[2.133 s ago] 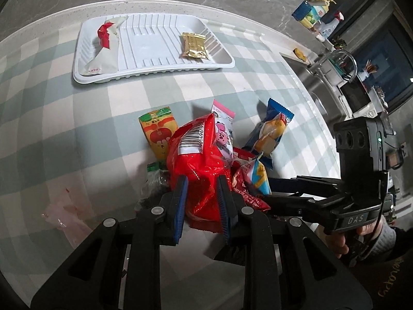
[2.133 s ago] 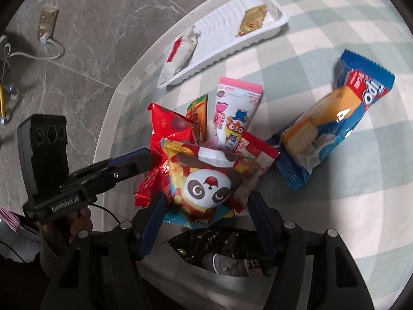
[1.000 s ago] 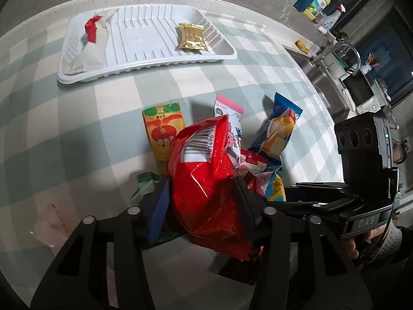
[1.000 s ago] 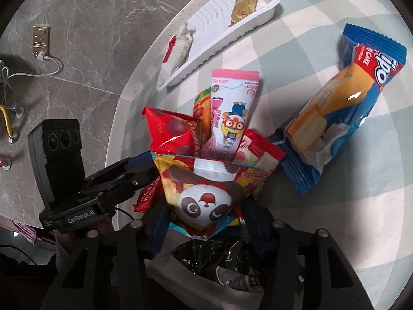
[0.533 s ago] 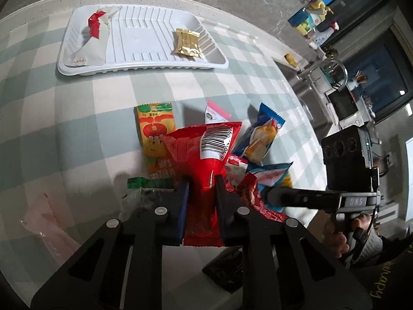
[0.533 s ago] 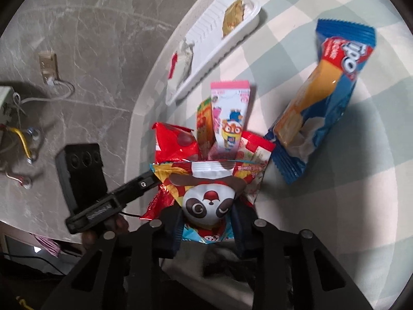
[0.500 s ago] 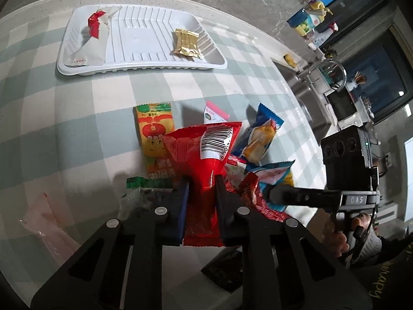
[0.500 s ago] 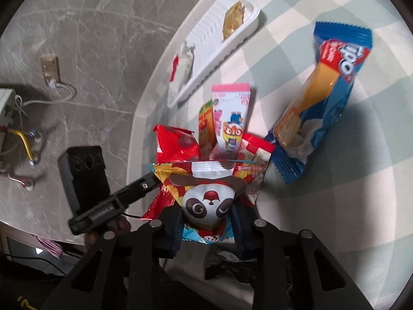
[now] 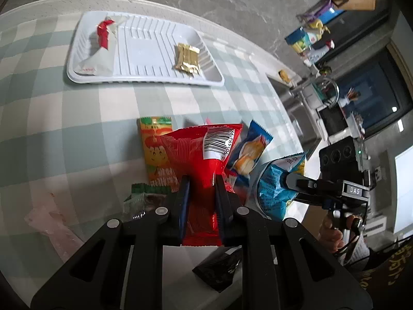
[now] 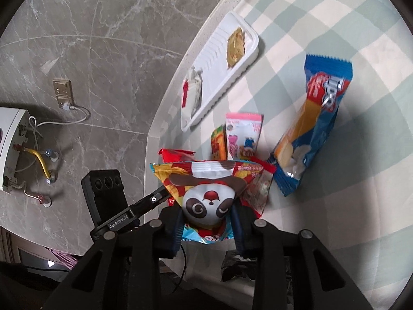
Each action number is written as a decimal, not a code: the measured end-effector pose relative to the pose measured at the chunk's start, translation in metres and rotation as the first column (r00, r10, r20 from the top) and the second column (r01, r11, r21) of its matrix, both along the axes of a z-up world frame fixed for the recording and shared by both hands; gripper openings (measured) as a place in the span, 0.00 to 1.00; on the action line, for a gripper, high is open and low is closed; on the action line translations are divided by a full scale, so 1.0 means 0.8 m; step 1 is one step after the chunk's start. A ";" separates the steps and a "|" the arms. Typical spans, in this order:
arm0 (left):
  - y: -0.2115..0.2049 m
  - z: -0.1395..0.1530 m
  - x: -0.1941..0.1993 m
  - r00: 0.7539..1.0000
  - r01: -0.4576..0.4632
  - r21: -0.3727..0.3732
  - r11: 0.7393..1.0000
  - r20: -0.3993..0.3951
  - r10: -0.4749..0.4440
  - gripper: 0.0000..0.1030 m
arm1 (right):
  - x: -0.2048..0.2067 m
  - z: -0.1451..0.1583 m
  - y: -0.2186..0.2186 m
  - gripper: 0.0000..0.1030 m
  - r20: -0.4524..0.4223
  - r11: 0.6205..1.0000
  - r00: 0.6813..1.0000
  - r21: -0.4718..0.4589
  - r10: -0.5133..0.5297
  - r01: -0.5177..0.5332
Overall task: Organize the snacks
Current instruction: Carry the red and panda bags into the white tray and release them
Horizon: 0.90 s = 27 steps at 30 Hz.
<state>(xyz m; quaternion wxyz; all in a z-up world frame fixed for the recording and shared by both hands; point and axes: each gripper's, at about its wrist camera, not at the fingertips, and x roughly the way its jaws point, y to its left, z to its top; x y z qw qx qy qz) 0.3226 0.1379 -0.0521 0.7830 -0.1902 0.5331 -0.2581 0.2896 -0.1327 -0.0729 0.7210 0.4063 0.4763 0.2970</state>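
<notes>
My left gripper [image 9: 202, 180] is shut on a red snack bag [image 9: 206, 160] with a barcode and holds it above the checked tablecloth. My right gripper [image 10: 206, 210] is shut on a panda snack bag [image 10: 206, 193], also lifted; that bag shows in the left wrist view [image 9: 273, 183] to the right. The white tray [image 9: 144, 38] lies at the far side and holds a white-and-red packet [image 9: 99, 44] and a gold packet [image 9: 187, 58]. On the cloth lie an orange packet [image 9: 155, 152], a pink cartoon packet [image 10: 241, 135] and a blue cake bar [image 10: 309, 131].
A dark wrapper [image 9: 219, 268] and a green-edged clear packet [image 9: 139, 196] lie near the table's front edge. A pale pink wrapper [image 9: 49, 222] lies at the left. A sink and counter clutter [image 9: 317, 87] are beyond the table's right edge.
Both grippers have risen with their bags, so the table looks farther away. The right gripper with the panda bag has lifted clear of the pile.
</notes>
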 end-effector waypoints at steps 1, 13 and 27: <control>0.003 0.003 0.001 1.000 -0.003 -0.006 1.000 0.003 0.003 0.16 | 0.001 0.003 -0.002 0.33 0.006 1.000 1.000 0.002 -0.004 0.004; 0.040 0.040 0.022 0.996 -0.074 -0.054 0.996 0.050 0.077 0.16 | 0.023 0.024 -0.007 0.33 0.038 1.000 0.999 0.026 -0.013 0.012; 0.063 0.054 0.086 0.986 -0.143 -0.046 0.989 0.076 0.146 0.16 | 0.084 0.045 -0.003 0.33 0.063 1.000 0.998 0.011 -0.014 0.014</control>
